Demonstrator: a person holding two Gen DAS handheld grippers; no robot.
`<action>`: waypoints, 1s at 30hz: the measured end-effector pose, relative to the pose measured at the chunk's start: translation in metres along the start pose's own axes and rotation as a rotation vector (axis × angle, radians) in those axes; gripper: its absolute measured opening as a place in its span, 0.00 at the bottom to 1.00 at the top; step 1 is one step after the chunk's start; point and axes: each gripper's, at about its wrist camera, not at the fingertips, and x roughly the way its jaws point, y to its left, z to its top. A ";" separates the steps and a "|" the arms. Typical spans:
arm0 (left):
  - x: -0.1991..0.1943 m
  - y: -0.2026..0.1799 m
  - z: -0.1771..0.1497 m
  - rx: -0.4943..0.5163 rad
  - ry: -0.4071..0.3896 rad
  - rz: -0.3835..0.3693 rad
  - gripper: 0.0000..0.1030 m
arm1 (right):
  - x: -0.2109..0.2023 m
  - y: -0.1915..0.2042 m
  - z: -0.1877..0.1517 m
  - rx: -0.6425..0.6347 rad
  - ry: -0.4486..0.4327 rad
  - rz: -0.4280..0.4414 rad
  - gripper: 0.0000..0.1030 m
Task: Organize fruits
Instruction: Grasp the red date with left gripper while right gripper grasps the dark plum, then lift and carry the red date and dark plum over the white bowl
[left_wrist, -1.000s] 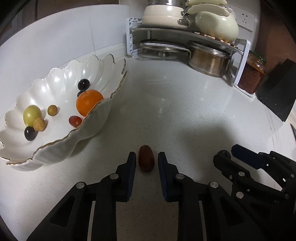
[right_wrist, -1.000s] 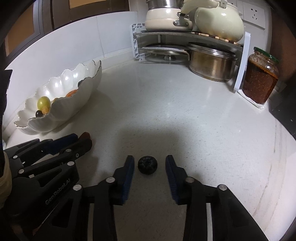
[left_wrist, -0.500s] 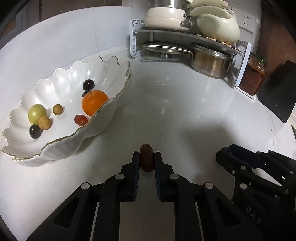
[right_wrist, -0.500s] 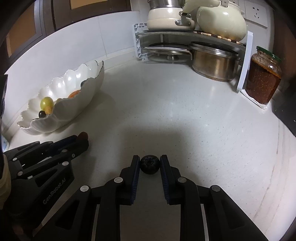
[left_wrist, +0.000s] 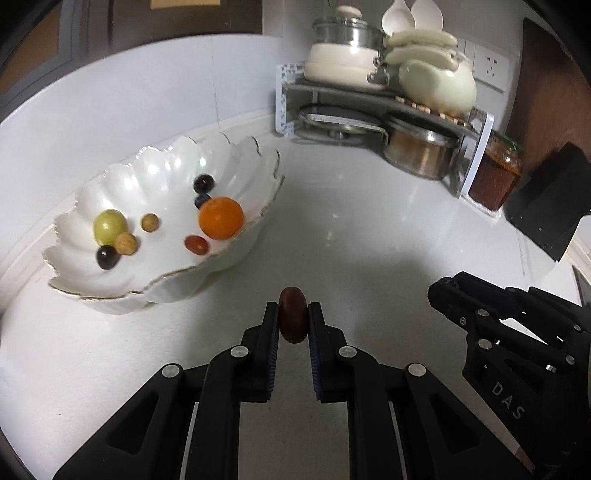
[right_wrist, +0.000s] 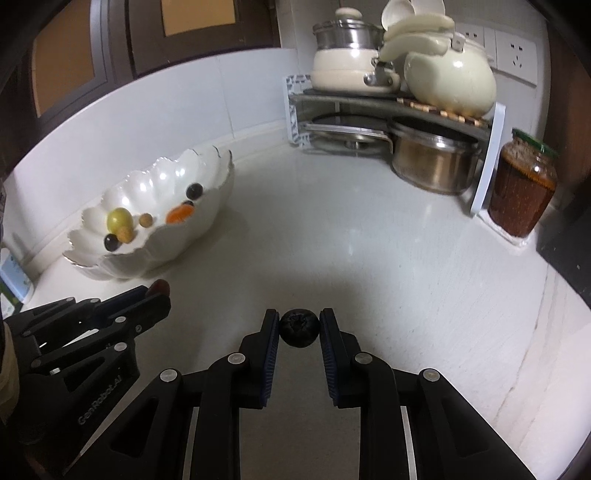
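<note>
My left gripper (left_wrist: 292, 317) is shut on a dark red oval fruit (left_wrist: 292, 314), held a little above the white counter. My right gripper (right_wrist: 298, 328) is shut on a blueberry (right_wrist: 299, 328), also lifted off the counter. A white scalloped bowl (left_wrist: 173, 284) with a gold rim sits to the left; it holds an orange (left_wrist: 221, 218), a green fruit (left_wrist: 109, 226), two tan round fruits, dark grapes and a small red fruit (left_wrist: 196, 243). In the right wrist view the bowl (right_wrist: 147, 254) lies at the left, behind the left gripper (right_wrist: 159, 291) with its red fruit.
A corner rack (right_wrist: 388, 107) at the back carries cream pots, a steel pot (right_wrist: 432, 162) and a lid. A glass jar of red paste (right_wrist: 522, 195) stands to its right, beside a dark box (left_wrist: 550, 206). Bare white counter lies between bowl and rack.
Both grippers closed on their fruits, the left on the red oval one and the right on the blueberry, and then rose off the counter with them.
</note>
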 end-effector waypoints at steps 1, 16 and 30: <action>-0.003 0.001 0.001 -0.002 -0.006 0.003 0.16 | -0.003 0.001 0.002 -0.003 -0.006 0.004 0.23; -0.065 0.020 0.006 -0.064 -0.096 0.040 0.16 | -0.050 0.027 0.021 -0.072 -0.100 0.051 0.23; -0.111 0.050 0.014 -0.120 -0.185 0.113 0.16 | -0.070 0.063 0.046 -0.139 -0.157 0.145 0.23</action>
